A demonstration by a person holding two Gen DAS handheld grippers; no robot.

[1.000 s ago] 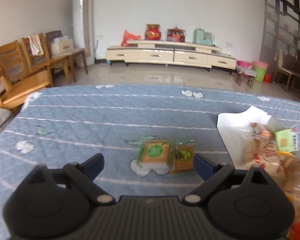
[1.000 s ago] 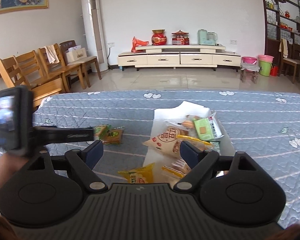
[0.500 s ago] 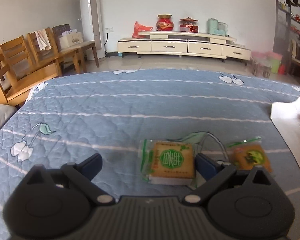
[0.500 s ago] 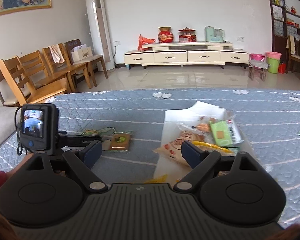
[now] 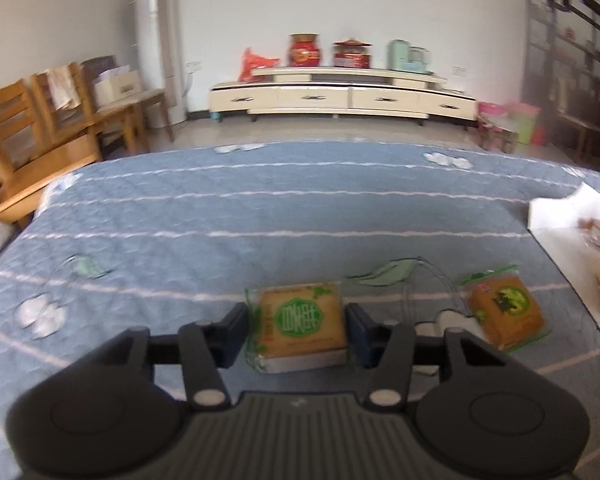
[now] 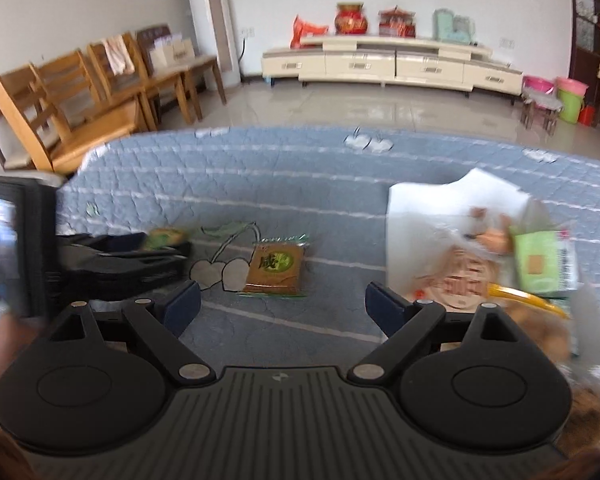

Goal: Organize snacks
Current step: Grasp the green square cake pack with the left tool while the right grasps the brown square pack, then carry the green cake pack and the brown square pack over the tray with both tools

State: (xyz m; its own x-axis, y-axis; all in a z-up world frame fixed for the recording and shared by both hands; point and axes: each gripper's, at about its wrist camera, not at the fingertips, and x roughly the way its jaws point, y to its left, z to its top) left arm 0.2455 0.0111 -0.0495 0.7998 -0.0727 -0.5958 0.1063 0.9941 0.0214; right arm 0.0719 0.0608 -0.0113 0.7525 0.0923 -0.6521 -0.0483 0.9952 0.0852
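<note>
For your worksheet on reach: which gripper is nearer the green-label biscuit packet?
Left. The left gripper has just closed its jaws onto the biscuit packet. The right gripper, open, is off to its right, facing the orange packet.

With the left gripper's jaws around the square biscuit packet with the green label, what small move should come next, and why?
Probably a short lift straight up. The left gripper has just been closing, and its blue pads now sit against both sides of the square biscuit packet with the green label, which lies on the blue quilted cover. The second orange packet lies apart to its right, so nothing blocks a lift.
</note>
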